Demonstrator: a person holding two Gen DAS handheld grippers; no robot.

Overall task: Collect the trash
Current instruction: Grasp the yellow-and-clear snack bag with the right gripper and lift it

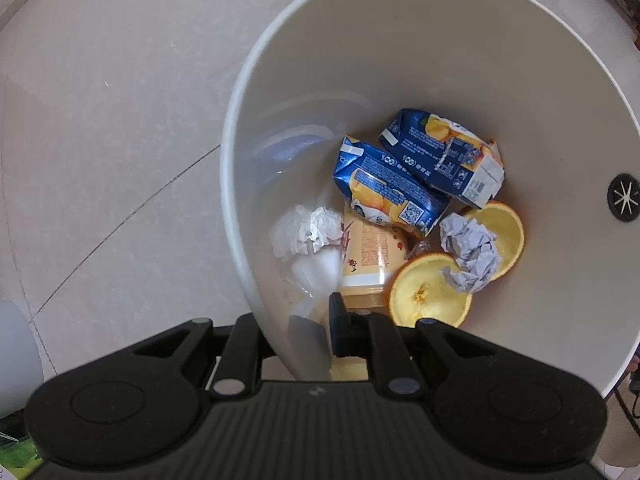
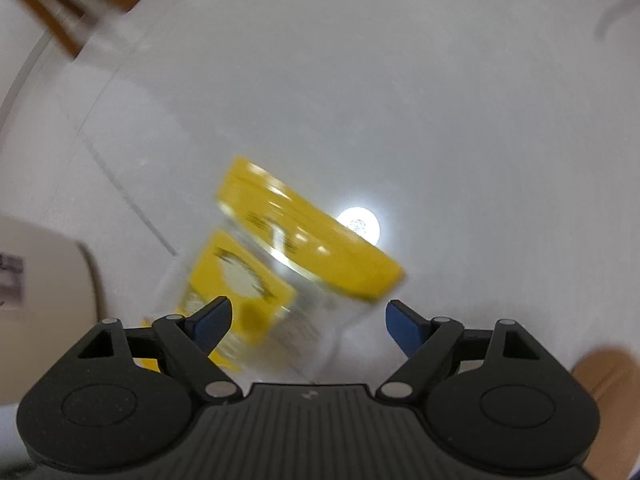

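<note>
In the left wrist view a white bin [image 1: 420, 48] holds two crushed blue juice cartons [image 1: 392, 188], two squeezed orange halves [image 1: 432, 300], a crumpled grey paper ball [image 1: 472, 252], white tissue [image 1: 304, 232] and a yellow-labelled bottle [image 1: 372, 252]. My left gripper [image 1: 296, 328] is shut on the bin's near wall, one finger inside and one outside. In the right wrist view a blurred clear container with a yellow lid [image 2: 312, 244] and yellow label sits just ahead of my right gripper [image 2: 308, 320]. That gripper is open, its blue pads [image 2: 402, 326] wide apart beside the container.
Pale tiled floor [image 1: 100, 140] surrounds the bin. In the right wrist view there is a wooden furniture leg [image 2: 60, 8] at the top left, a white object [image 2: 44, 268] at the left edge, and a bright lamp reflection [image 2: 360, 224] on the floor.
</note>
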